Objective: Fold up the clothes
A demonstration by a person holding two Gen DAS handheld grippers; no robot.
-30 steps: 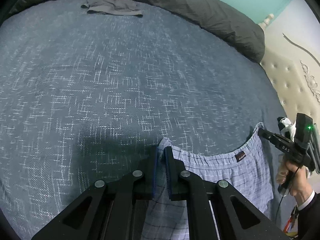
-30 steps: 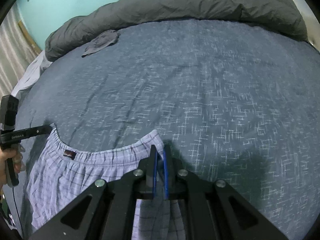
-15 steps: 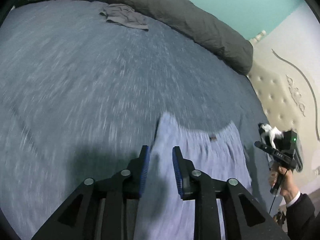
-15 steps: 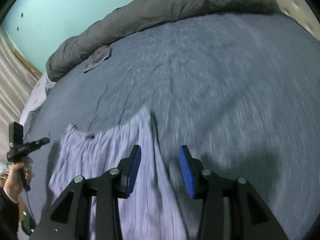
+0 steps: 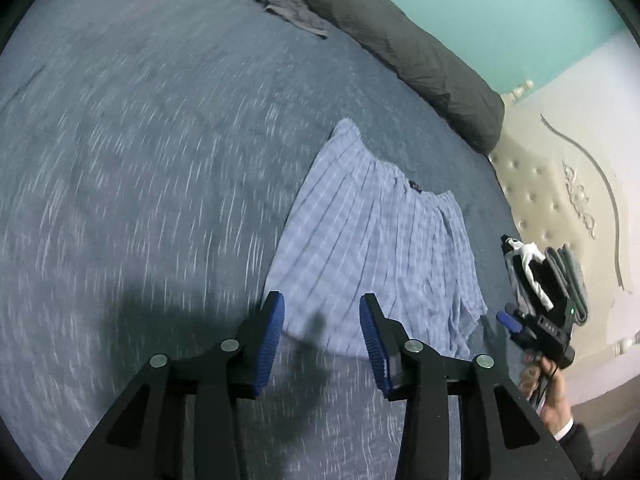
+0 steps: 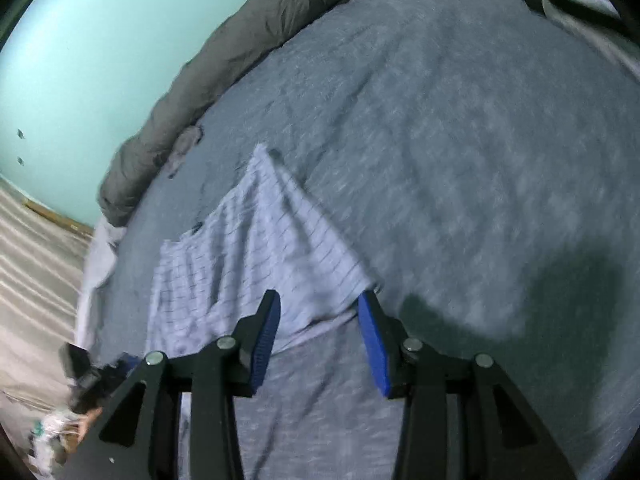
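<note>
The checked boxer shorts [image 5: 376, 248] lie flat on the bed [image 5: 160, 160] near its headboard edge. Thin and limp, they are best pinched at waistband corners. The left claw [image 5: 322, 340] is opening with nothing between its pads; the right claw [image 6: 318, 340] stands spread and empty.

shorts [image 5: 372, 248] | light-blue plaid | spread flat on bed, waistband at far end

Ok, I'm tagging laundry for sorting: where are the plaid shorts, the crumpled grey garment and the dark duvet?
plaid shorts [image 5: 376, 248], left wrist view, middle of the fabric.
crumpled grey garment [image 5: 294, 14], left wrist view, its centre folds.
dark duvet [image 5: 420, 56], left wrist view, top of the roll.
</note>
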